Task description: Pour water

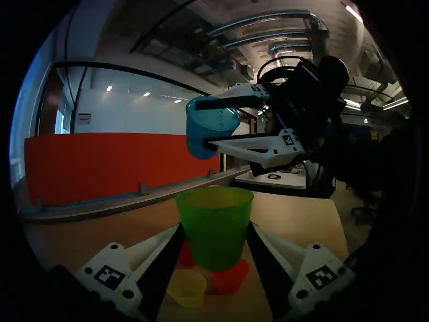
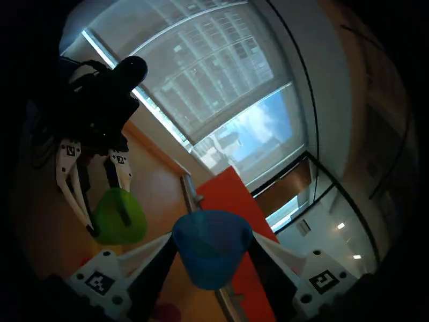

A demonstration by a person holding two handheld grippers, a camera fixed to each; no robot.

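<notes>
My left gripper [image 1: 214,241] is shut on a green cup [image 1: 214,232], held upright just above the wooden table [image 1: 300,214]. Above and behind it, in the left gripper view, the right gripper [image 1: 212,126] is shut on a blue cup [image 1: 206,129], tipped on its side with its mouth turned left. In the right gripper view the blue cup [image 2: 212,247] sits between my right gripper's [image 2: 212,252] white fingers. The green cup [image 2: 119,216] shows farther off at lower left, pinched by the left gripper [image 2: 107,214], with a dark gloved hand above.
Under the green cup, small cups lie on the table: a yellow one [image 1: 186,287] and red ones [image 1: 230,276]. An orange wall panel [image 1: 107,163] runs behind the table's far edge. Another desk [image 1: 276,178] and office chairs stand to the right.
</notes>
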